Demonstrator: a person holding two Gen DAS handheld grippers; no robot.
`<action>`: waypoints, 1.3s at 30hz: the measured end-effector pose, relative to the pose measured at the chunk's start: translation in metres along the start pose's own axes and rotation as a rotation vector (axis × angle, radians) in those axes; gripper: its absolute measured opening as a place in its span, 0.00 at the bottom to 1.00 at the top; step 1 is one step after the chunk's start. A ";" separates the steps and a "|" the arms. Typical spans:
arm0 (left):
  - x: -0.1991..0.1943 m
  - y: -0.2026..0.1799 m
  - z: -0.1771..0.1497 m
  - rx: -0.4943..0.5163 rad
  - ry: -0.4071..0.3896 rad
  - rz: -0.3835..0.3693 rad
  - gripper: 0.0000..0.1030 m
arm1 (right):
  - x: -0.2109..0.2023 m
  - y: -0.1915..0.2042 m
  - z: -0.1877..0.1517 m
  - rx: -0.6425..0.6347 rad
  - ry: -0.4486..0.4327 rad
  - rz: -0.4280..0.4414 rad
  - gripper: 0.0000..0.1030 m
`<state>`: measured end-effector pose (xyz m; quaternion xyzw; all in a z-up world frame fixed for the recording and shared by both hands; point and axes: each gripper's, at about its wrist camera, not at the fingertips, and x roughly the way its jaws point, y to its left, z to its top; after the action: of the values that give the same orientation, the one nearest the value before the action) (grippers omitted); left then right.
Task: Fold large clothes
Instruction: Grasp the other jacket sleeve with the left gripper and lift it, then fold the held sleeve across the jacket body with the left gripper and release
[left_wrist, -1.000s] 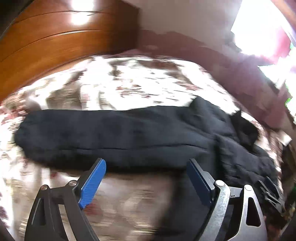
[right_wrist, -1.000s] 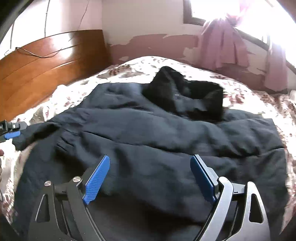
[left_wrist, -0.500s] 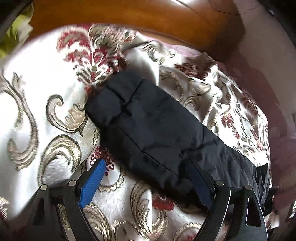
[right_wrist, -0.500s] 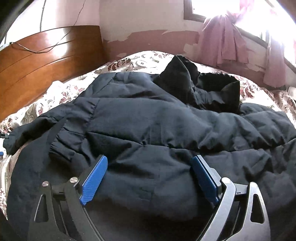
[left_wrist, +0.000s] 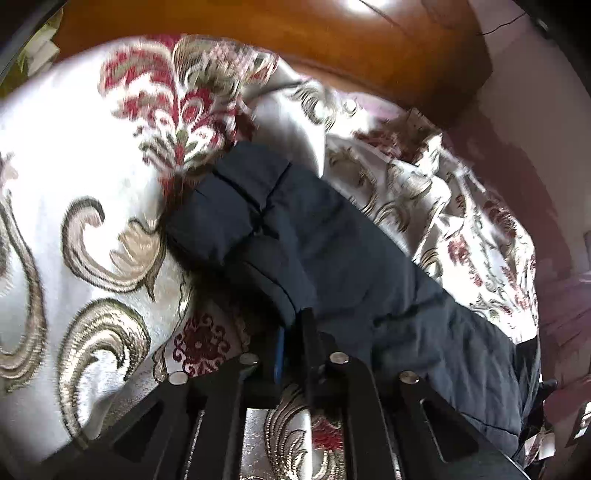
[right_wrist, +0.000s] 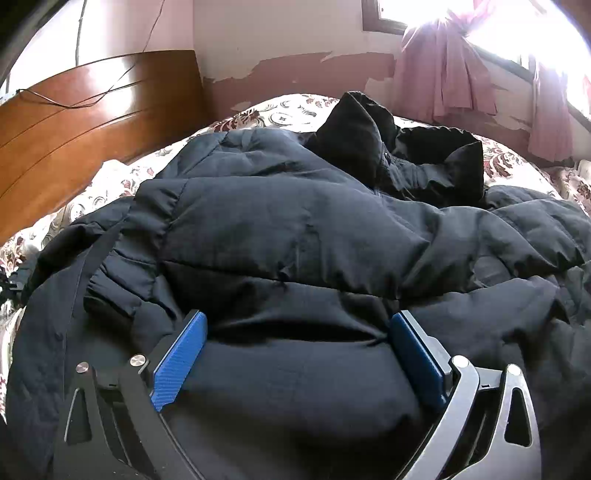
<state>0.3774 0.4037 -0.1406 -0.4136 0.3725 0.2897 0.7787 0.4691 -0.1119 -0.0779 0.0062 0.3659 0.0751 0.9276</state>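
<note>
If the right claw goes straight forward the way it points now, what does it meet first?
Most likely the dark puffy jacket: the right claw is open, with jacket padding already bulging between its fingers, though depth is unclear.

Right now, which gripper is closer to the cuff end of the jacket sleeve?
Left. The left gripper is shut on the sleeve, just short of its cuff. The right gripper is open over the jacket body, well away from that cuff.
</note>
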 end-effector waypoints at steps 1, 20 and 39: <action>-0.005 -0.004 0.000 0.018 -0.018 0.003 0.06 | 0.000 0.000 0.000 0.000 -0.001 0.000 0.95; -0.215 -0.201 -0.066 0.651 -0.435 -0.281 0.04 | -0.116 -0.042 0.018 -0.006 -0.123 0.056 0.95; -0.246 -0.339 -0.301 1.081 -0.266 -0.520 0.03 | -0.191 -0.213 -0.036 0.203 -0.130 0.005 0.95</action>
<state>0.3956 -0.0565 0.0914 0.0019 0.2532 -0.0907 0.9632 0.3361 -0.3509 0.0110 0.1057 0.3108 0.0394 0.9438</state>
